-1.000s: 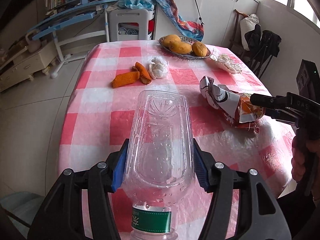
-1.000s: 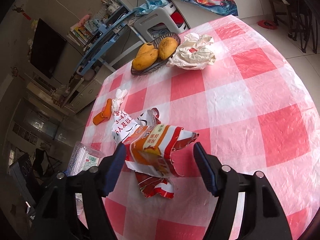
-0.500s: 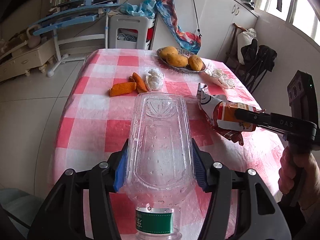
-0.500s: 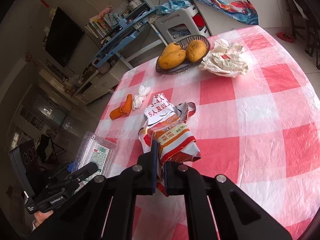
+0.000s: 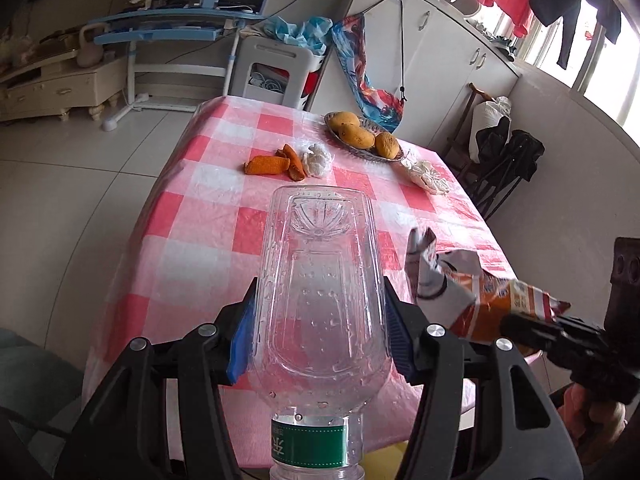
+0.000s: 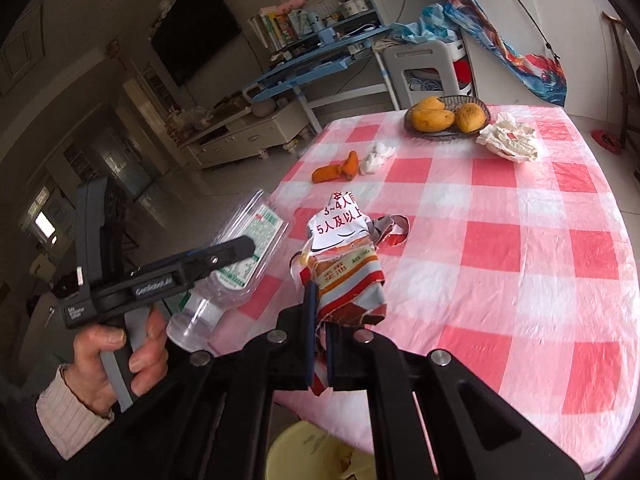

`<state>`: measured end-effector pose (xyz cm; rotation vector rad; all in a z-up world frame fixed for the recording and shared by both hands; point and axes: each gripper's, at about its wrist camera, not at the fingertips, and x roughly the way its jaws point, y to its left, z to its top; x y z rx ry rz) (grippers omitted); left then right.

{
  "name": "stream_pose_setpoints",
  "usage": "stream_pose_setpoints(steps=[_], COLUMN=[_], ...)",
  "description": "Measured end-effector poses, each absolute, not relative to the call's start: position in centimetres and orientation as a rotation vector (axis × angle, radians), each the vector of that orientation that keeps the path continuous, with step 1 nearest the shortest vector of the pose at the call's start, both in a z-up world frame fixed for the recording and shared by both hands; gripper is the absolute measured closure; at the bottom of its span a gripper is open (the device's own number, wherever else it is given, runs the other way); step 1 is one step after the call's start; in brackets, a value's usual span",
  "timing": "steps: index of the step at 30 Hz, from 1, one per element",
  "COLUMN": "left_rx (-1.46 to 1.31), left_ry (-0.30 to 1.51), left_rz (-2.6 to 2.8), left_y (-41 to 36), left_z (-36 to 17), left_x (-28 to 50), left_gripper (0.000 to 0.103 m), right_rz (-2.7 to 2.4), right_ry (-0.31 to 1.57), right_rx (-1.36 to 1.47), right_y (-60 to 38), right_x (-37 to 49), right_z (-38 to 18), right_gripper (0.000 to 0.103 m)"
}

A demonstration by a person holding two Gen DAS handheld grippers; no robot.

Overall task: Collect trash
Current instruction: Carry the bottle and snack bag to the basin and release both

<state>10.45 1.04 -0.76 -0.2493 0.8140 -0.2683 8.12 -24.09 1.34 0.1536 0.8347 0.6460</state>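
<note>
My left gripper point(image 5: 318, 332) is shut on a clear plastic bottle point(image 5: 320, 300) with a green label, held above the near edge of the table; the bottle also shows in the right wrist view point(image 6: 240, 256). My right gripper point(image 6: 318, 316) is shut on a torn orange and white snack wrapper point(image 6: 346, 264), lifted off the cloth; the wrapper also shows in the left wrist view point(image 5: 472, 292). Orange peels point(image 5: 276, 162), a white tissue wad point(image 5: 318, 158) and a crumpled white wrapper point(image 5: 426, 172) lie further back on the table.
The table has a pink and white checked cloth point(image 6: 520, 240). A basket of mangoes point(image 6: 446, 118) stands at its far edge. A yellow bin point(image 6: 320, 456) stands on the floor below the near edge. Chairs and shelves stand beyond.
My right gripper closed on the snack wrapper and lifted it off the table toward the near edge. Both grippers have pulled back from the table, the left still holding the bottle.
</note>
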Motion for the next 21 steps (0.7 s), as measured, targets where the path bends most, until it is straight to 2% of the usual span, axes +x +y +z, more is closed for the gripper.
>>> stream_pose_setpoints(steps=[7, 14, 15, 17, 18, 19, 21], left_rx=[-0.24, -0.23, -0.226, -0.216, -0.212, -0.209, -0.196], left_ry=[0.805, 0.809, 0.815, 0.826, 0.834, 0.842, 0.863], left_rz=[-0.265, -0.28, -0.284, -0.292, -0.297, -0.302, -0.319], left_y=[1.7, 1.4, 1.2, 0.9, 0.7, 0.4, -0.2], left_z=[-0.2, 0.0, -0.1, -0.3, -0.4, -0.5, -0.9], left_x=[7.3, 4.2, 3.7, 2.7, 2.2, 1.8, 0.9], left_gripper=[0.049, 0.049, 0.049, 0.049, 0.049, 0.049, 0.049], right_rz=[0.75, 0.677, 0.653, 0.627, 0.606, 0.596, 0.585], right_ry=[0.961, 1.127, 1.127, 1.098, 1.061, 1.02, 0.956], right_rx=[0.049, -0.072, -0.065, -0.001, 0.04, 0.083, 0.174], right_y=[-22.8, -21.4, -21.5, -22.3, -23.0, -23.7, -25.1], right_x=[0.0, -0.7, -0.5, 0.2, 0.0, -0.2, 0.1], right_z=[-0.2, -4.2, -4.5, -4.2, -3.6, -3.0, -2.1], right_gripper=[0.098, 0.095, 0.09, 0.074, 0.058, 0.052, 0.051])
